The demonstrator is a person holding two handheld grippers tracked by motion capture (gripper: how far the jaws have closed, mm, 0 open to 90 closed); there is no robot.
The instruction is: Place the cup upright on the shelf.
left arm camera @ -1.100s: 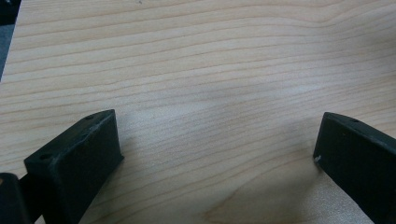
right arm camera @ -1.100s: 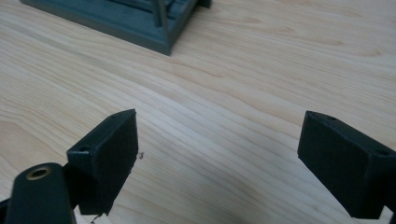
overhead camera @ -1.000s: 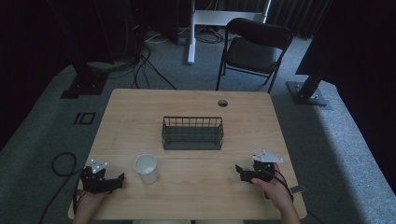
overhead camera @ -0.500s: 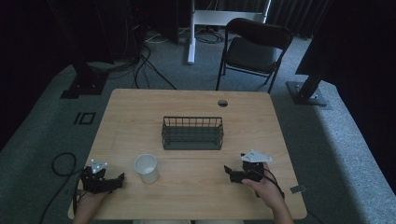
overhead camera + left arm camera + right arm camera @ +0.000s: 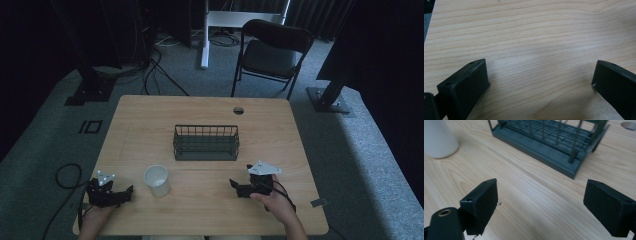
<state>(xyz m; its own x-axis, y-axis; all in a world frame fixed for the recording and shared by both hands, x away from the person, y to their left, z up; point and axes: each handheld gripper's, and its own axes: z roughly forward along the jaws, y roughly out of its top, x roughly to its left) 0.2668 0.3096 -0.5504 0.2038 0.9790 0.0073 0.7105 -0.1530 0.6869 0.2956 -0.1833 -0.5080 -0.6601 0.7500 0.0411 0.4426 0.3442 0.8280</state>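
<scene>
High view: the right gripper [image 5: 233, 184], jaws spread wide and empty, is pointing across the table [image 5: 300, 150] toward the white cup [image 5: 156, 180], well apart; the left gripper [image 5: 131, 191], likewise open and empty, is resting just beside it. Next move likely calls for closing that gap.
</scene>
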